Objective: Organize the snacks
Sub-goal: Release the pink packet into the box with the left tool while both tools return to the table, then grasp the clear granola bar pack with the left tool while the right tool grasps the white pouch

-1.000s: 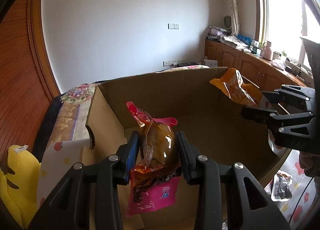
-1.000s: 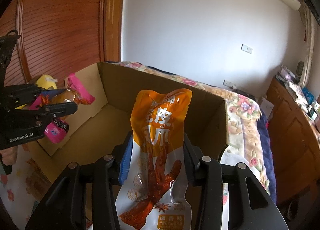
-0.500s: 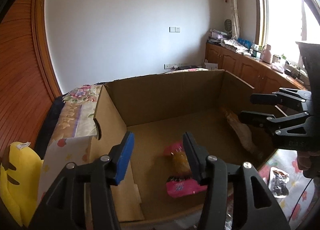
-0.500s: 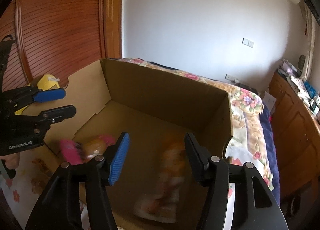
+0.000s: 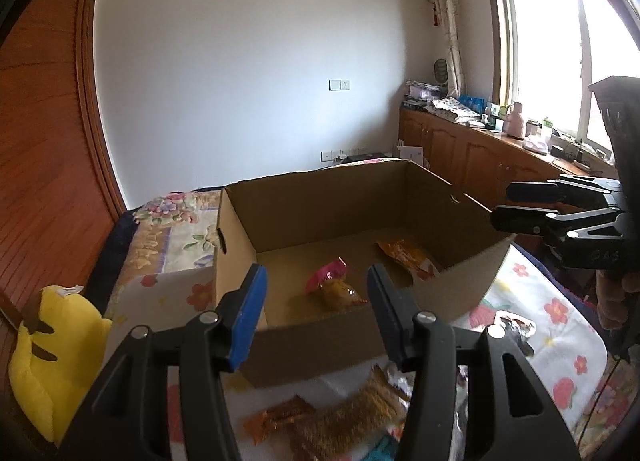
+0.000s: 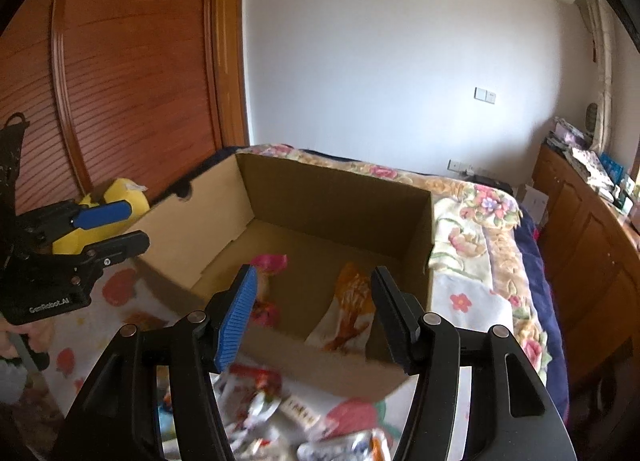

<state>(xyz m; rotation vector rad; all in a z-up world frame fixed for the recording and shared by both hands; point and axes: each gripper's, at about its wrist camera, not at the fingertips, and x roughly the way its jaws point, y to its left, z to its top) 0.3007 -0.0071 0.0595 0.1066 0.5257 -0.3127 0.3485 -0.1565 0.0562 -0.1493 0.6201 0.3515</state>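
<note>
snacks are split two ways right now: a pink packet [image 5: 332,285] and an orange packet [image 5: 408,257] lie flat on the floor of the cardboard box [image 5: 320,345], apart from each other, while a loose heap of packets [image 5: 340,417] sits on the flowery bedspread [image 5: 552,325] just outside the box's near wall.

left claw [image 5: 314,303] is spread about halfway and has nothing in it, you can see straight through the gap to the box. right claw [image 6: 310,311] is the same, parted and empty, hovering by the near wall.

stuff that could go wrong imo:
- the heap is right under both claws and the packets overlap, so a grab could pinch two at once, or catch a thin edge and let it slip out on the way up.
- crinkly foil bags are slick, so a shallow pinch on a corner probably won't hold.
- the box is light cardboard on soft bedding. bump the near wall while reaching down and it could slide or tip.
- both claws work the same small patch, so they could knock into each other.
- the yellow plush toy [image 5: 52,357] sits just off the left side of the box, easy to nudge.
</note>
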